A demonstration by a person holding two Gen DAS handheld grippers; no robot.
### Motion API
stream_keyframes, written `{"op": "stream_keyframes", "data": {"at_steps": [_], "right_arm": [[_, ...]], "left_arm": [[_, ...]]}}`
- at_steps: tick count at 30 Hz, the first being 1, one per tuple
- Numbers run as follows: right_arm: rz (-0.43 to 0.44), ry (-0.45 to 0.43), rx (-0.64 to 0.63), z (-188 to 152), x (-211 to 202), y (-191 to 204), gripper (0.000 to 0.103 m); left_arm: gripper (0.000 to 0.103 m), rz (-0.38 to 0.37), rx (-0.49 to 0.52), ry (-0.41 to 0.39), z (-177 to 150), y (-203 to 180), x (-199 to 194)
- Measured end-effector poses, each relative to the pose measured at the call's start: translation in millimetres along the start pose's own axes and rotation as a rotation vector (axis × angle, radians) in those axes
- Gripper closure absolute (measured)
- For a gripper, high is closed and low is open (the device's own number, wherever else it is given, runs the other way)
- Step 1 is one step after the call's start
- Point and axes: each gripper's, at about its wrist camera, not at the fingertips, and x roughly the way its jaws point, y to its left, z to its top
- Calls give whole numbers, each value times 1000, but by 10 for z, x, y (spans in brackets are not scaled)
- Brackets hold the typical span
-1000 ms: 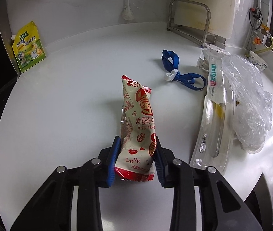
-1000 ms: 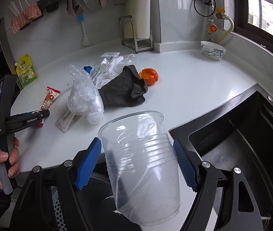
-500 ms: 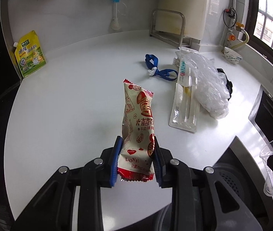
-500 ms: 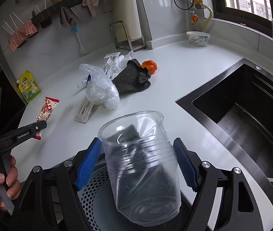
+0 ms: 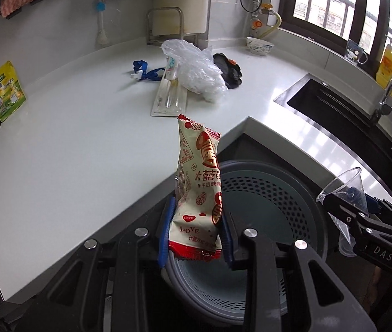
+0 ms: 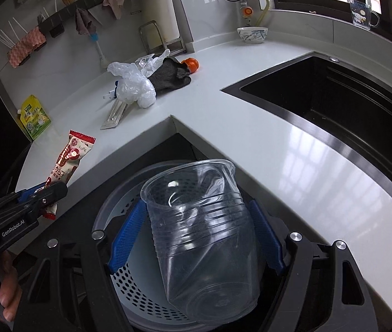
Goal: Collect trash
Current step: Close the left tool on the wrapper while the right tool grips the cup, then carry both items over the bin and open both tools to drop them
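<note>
Drop-off step: my left gripper [image 5: 197, 233] is clamped narrow on the snack wrapper [image 5: 198, 191], my right gripper [image 6: 196, 238] gripped wide round the clear plastic cup [image 6: 200, 244], both over the perforated bin [image 5: 267, 207] below the counter edge, so next I just release w/ both centred over it.

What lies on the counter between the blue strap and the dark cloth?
In the left wrist view, a long clear blister pack and a crumpled clear plastic bag lie between the blue strap and the dark cloth.
</note>
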Motion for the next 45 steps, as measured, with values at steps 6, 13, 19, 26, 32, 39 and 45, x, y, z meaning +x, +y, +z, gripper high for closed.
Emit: {"op": "stream_keyframes", "data": {"at_steps": [6,13,19,26,32,39,45], "right_arm": [[8,6,24,-191,-54,-94,29],[12,53,3,-334,118,-49,29],[31,100,22,-387,343,-59,29],[36,120,20,-375,489,-55,29],[32,109,-2,-349,469,-23,29],[24,90,-2,-353,384,-56,29],[19,89,-2,-359,363,-67,29]], "left_arm": [[74,-14,43,24,-168,-202,64],[74,-11,56,74,-309,-275,256],[73,-29,40,124,-409,-243,450],[69,-28,20,145,-429,-178,549],[44,-3,13,128,-421,-131,507],[41,16,4,119,-397,-79,467],[41,23,-1,120,-388,-56,462]]}}
